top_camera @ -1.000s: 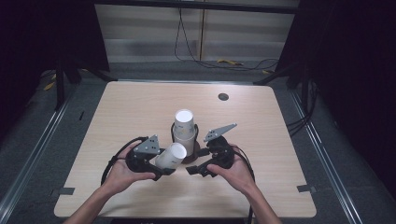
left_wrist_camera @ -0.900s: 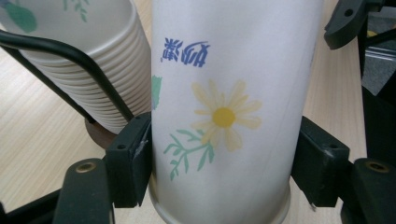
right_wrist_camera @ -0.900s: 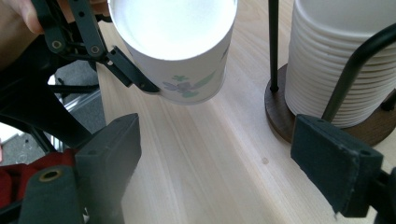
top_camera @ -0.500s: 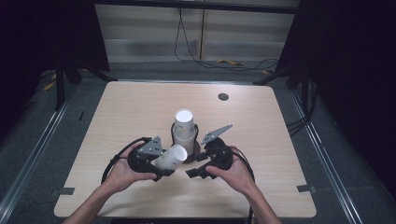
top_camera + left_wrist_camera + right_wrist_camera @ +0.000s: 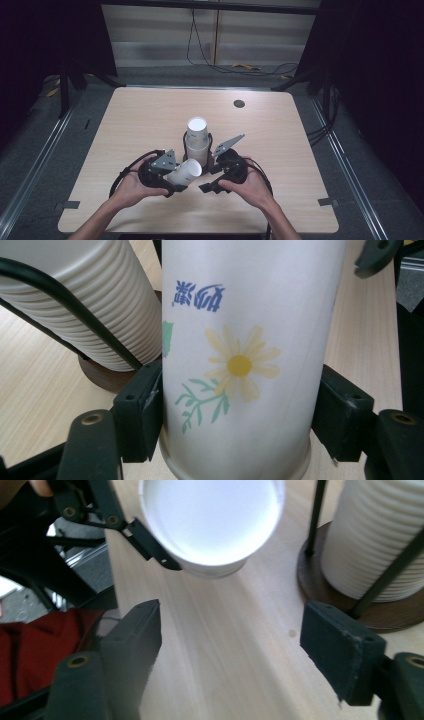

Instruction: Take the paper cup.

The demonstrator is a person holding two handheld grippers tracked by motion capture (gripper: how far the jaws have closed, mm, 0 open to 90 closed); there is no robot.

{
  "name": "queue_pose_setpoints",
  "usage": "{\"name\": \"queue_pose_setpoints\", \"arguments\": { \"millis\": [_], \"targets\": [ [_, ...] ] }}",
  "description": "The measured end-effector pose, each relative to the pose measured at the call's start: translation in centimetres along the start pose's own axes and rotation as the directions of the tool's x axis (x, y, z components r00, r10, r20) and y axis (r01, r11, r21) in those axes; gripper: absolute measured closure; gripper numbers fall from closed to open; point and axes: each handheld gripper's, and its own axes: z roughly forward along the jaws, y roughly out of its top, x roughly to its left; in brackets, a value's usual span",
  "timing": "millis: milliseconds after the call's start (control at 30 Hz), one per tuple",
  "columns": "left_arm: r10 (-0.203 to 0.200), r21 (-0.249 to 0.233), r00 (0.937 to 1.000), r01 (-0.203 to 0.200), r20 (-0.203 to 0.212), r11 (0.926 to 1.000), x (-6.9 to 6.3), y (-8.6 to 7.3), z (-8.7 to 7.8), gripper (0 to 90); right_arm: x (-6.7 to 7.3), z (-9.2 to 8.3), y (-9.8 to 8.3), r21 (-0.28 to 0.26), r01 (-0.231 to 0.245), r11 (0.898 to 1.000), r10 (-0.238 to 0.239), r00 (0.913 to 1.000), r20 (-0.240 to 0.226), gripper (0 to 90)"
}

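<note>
Paper, white and smooth, forms the tall daisy-printed cup [image 5: 240, 365] clamped sideways in the left hand-held gripper [image 5: 167, 176], just beside the ribbed white cup stack [image 5: 197, 137] on its round wooden base. Right hand-held gripper [image 5: 230, 645] has been closing, nothing between its jaws, above the pale wooden desk [image 5: 140, 120].

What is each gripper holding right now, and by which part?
The left gripper clamps the daisy-print paper cup by its side wall. The right gripper holds nothing; its fingers have just been closing with nothing between them.
</note>
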Motion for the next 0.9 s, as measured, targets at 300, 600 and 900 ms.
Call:
{"name": "queue_pose_setpoints", "arguments": {
  "millis": [300,600,900],
  "targets": [
    [0.007,0.014,0.9997,-0.007,0.023,0.9999,-0.3,0.2,0.7,31.2,0.1,0.0,0.2,0.030,0.006,1.000,-0.006,0.9999,0.012,23.6],
    [0.017,0.044,0.9993,-0.018,0.032,0.9989,-0.2,0.5,0.7,31.1,-0.2,0.5,-0.1,0.055,-0.005,0.998,0.004,0.9999,0.015,19.7],
    [0.071,0.106,0.9968,-0.075,0.038,0.9916,-0.8,1.0,1.2,31.1,-0.3,0.9,0.1,0.102,-0.022,0.995,0.024,0.9997,-0.010,22.7]
  ]
}}
